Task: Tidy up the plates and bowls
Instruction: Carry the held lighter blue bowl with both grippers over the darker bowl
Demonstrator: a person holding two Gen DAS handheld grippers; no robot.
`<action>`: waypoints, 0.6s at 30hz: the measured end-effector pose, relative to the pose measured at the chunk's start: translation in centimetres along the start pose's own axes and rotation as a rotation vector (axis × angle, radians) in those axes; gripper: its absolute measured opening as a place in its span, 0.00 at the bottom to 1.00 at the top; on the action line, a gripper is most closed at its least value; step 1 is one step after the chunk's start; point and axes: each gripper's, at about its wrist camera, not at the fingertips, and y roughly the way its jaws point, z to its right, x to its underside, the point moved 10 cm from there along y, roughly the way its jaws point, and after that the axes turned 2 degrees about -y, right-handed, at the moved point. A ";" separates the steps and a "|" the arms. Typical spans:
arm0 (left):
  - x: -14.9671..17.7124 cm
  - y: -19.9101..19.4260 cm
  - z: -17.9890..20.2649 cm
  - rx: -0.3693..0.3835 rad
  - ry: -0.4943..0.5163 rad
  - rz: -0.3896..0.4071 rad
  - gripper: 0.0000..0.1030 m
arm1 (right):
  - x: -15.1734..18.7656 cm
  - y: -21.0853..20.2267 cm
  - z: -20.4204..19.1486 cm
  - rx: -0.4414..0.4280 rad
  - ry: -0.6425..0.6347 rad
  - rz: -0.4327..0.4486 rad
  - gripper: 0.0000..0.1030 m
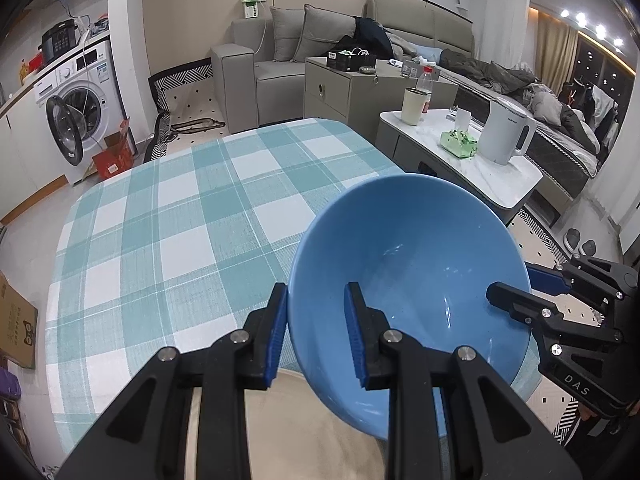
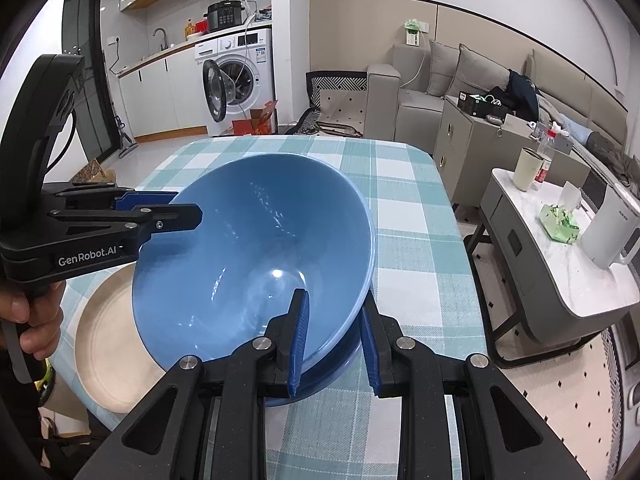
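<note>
bowl (image 1: 408, 280), blue and tilted, hangs over the near edge of the checked table (image 1: 168, 216), gripped from two sides. left gripper (image 1: 316, 332) straddles its rim with one blue pad outside the wall and one inside, jaws narrow on it. right gripper (image 2: 334, 344) pinches the opposite rim the same way, one finger inside, one outside. under the bowl a second blue dish (image 2: 320, 380) shows at its lower edge, and a cream plate (image 2: 108, 344) lies beside it on the cloth.
</note>
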 end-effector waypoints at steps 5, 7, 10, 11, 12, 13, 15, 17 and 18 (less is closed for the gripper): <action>0.2 0.2 -0.1 0.000 -0.004 -0.006 0.25 | 0.3 0.5 -0.1 0.000 -0.005 -0.013 0.24; 0.3 0.3 -0.2 -0.002 -0.004 -0.009 0.25 | 0.5 0.7 -0.1 0.000 -0.007 -0.020 0.24; 0.6 0.6 -0.2 -0.004 -0.004 -0.017 0.25 | 0.4 1.2 -0.1 -0.001 -0.007 -0.030 0.24; 0.7 0.7 -0.1 -0.002 -0.003 -0.019 0.25 | 0.4 1.3 -0.1 0.000 -0.007 -0.033 0.24; 0.8 0.8 -0.1 0.001 -0.005 -0.022 0.25 | 0.5 1.5 -0.1 0.002 -0.006 -0.036 0.24; 0.8 0.9 -0.1 0.002 -0.006 -0.023 0.25 | 0.6 1.7 0.0 0.004 -0.005 -0.040 0.24; 0.9 1.2 -0.1 0.002 -0.004 -0.028 0.25 | 0.6 1.9 0.1 0.004 -0.004 -0.045 0.25; 1.0 1.4 -0.1 0.003 -0.004 -0.033 0.25 | 0.8 2.1 0.2 0.005 -0.003 -0.050 0.25; 1.1 1.5 -0.1 0.005 -0.005 -0.035 0.25 | 0.8 2.2 0.2 0.006 -0.003 -0.052 0.25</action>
